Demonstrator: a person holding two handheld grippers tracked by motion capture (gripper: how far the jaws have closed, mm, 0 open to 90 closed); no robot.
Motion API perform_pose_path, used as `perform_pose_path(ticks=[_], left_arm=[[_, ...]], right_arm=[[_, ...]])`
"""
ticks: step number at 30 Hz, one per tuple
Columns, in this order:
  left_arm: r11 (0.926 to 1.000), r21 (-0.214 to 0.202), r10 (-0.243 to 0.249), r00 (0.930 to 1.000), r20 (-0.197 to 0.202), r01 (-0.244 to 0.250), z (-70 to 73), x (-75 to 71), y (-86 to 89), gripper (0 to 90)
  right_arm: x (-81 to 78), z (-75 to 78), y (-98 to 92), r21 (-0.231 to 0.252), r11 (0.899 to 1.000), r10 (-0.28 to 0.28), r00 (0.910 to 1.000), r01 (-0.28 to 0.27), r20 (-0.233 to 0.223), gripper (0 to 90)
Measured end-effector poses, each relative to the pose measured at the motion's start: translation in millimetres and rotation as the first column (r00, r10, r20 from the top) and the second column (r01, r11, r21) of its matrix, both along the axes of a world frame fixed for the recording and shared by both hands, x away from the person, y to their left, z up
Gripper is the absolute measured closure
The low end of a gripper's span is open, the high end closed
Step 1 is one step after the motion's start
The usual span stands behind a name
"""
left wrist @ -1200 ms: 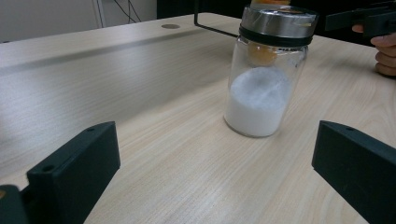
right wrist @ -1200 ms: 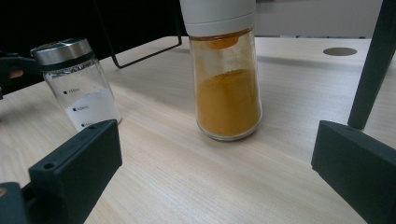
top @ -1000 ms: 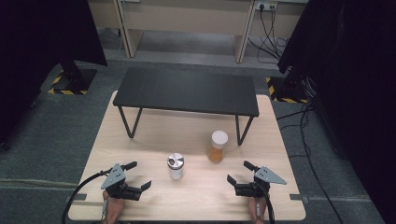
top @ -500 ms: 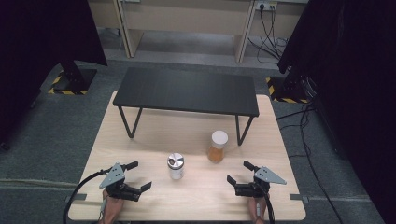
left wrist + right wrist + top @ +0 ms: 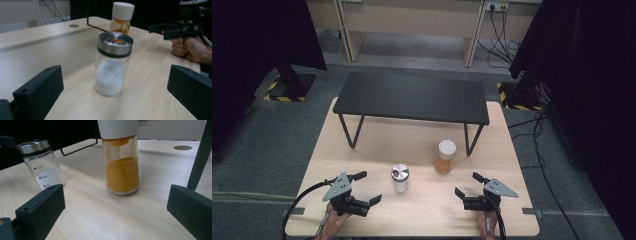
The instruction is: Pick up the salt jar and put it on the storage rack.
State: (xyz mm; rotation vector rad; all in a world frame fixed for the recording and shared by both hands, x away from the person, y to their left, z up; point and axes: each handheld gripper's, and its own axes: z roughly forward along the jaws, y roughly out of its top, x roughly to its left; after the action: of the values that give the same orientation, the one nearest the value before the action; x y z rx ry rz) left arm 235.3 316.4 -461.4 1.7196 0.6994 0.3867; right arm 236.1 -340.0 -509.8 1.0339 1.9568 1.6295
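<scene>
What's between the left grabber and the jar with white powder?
Nothing but bare wooden table, seen in the left gripper view, lies between the open left gripper and the white-powder jar.

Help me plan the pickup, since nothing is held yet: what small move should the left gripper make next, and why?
Probably ease the left gripper straight forward. Its jaws stand wide open, and the jar of white powder stands upright, centred just ahead of them, not yet between them. Advancing would bring the jar between the jaws before they close.

Even, soft light; gripper views' backgrounds blurred.

Orange-filled jar [image 5: 445, 157], white-filled shaker [image 5: 400, 178]
</scene>
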Motion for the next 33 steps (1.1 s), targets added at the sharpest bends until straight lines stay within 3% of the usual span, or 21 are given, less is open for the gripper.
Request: perform_pose_path(ticks=[5, 6, 8, 12, 14, 18, 24, 26, 33], left_arm=[[0.9994, 0.025, -0.024, 0.9997, 0.000, 0.024, 9.7, 7.5, -20.4, 0.2], [0.9979, 0.063, -0.016, 0.9998, 0.008, 0.016, 14.7, 10.0, -31.8, 0.6], [0.9974, 0.071, -0.013, 0.9998, 0.015, 0.012, 15.6, 12.1, -37.5, 1.9], [0.9969, 0.077, 0.016, 0.9997, -0.017, -0.015, 18.6, 21.4, -54.0, 2.7], [0.9947, 0.098, 0.034, 0.9990, -0.030, -0.031, 19.5, 26.9, -66.5, 3.0], [0.9878, 0.146, 0.057, 0.9981, -0.022, -0.054, 18.3, 30.5, -85.6, 3.1], [0.9859, 0.146, 0.088, 0.9954, -0.038, -0.082, 9.2, 34.1, -96.9, 5.2], [0.9786, 0.185, 0.098, 0.9945, -0.038, -0.089, 2.1, 36.2, -103.9, 7.5], [0.9818, 0.173, 0.088, 0.9953, -0.041, -0.079, -4.1, 39.6, -105.1, 18.3]], right_arm=[[0.0, 0.3, 0.3, -0.004, 1.000, 0.002, 1.0000, -0.002, 0.001, 1.5], [0.1, 0.2, 0.2, -0.003, 1.000, 0.002, 1.0000, -0.002, 0.001, 1.5], [0.2, 0.2, 0.1, -0.003, 1.000, 0.002, 1.0000, -0.002, 0.001, 1.6], [-0.1, 0.3, 0.3, -0.004, 1.000, 0.002, 1.0000, -0.002, 0.002, 1.5], [0.3, 0.3, 0.2, -0.004, 1.000, 0.004, 1.0000, -0.004, 0.001, 1.5], [0.8, 0.7, 0.1, -0.008, 1.000, 0.008, 1.0000, -0.008, 0.001, 1.5], [0.8, 1.0, 0.3, -0.009, 1.000, 0.010, 0.9999, -0.010, 0.000, 1.5], [0.7, 0.8, 0.2, -0.008, 1.000, 0.011, 0.9999, -0.011, 0.001, 1.5], [0.9, 0.8, 0.3, -0.011, 1.000, 0.011, 0.9999, -0.011, 0.002, 1.5]])
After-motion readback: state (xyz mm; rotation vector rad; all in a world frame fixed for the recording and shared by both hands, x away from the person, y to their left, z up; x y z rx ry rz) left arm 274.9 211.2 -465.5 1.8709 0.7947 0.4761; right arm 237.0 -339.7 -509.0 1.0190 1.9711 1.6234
